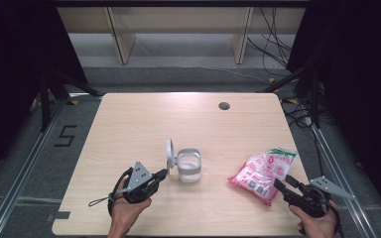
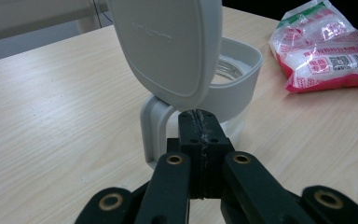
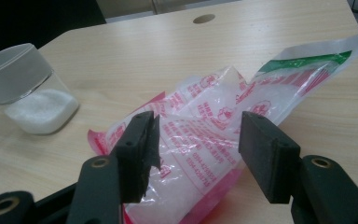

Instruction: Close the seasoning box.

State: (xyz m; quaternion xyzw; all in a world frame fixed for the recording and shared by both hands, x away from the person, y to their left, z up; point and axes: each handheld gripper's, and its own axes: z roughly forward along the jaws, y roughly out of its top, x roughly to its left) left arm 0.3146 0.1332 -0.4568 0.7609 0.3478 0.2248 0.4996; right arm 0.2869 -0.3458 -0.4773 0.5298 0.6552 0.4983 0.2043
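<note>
Your left hand-held gripper point(image 2: 200, 122) has its jaws pressed together with nothing between them, its tip just beside the hinge of the jar point(image 1: 189, 166), which stands near the middle of the tabletop point(image 1: 144, 119), a little toward the near edge. The jar's lid point(image 2: 168, 46) stands flipped open and upright, and white grains lie in the clear bottom. Your right hand-held gripper point(image 3: 196, 144) is spread, its jaws on either side of the near end of the pink and white bag point(image 1: 263, 171), which lies flat near the right edge; the pads do not look pressed on it yet. This looks like the step of picking up the bag to refill the jar. Next, close on the bag firmly, lift it, and carry it over the open mouth while keeping the lid clear.
</note>
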